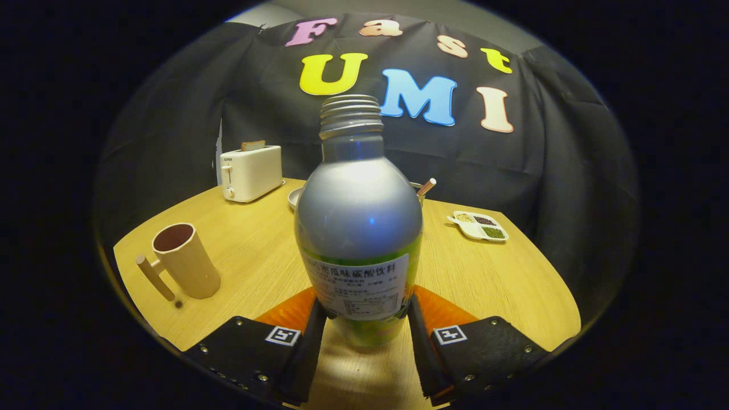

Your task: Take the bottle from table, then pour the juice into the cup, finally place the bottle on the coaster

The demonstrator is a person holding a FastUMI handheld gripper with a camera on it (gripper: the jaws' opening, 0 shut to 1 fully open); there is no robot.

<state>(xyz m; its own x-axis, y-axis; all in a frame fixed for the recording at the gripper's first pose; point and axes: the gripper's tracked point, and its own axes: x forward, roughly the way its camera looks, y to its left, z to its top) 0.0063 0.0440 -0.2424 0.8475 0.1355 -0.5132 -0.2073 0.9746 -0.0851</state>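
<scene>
The gripper [364,319] clasps the bottle [359,228] — silver, uncapped, threaded neck, upright, white label above green.

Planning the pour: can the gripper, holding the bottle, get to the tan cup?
Probably yes. The gripper grips the silver metal bottle, and bare wooden table lies between it and the tan handled cup.

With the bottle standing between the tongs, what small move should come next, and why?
Probably lift the bottle straight up. The tongs appear to press its lower sides, it is upright with its cap off, and the cup waits to its left on the table.
</scene>
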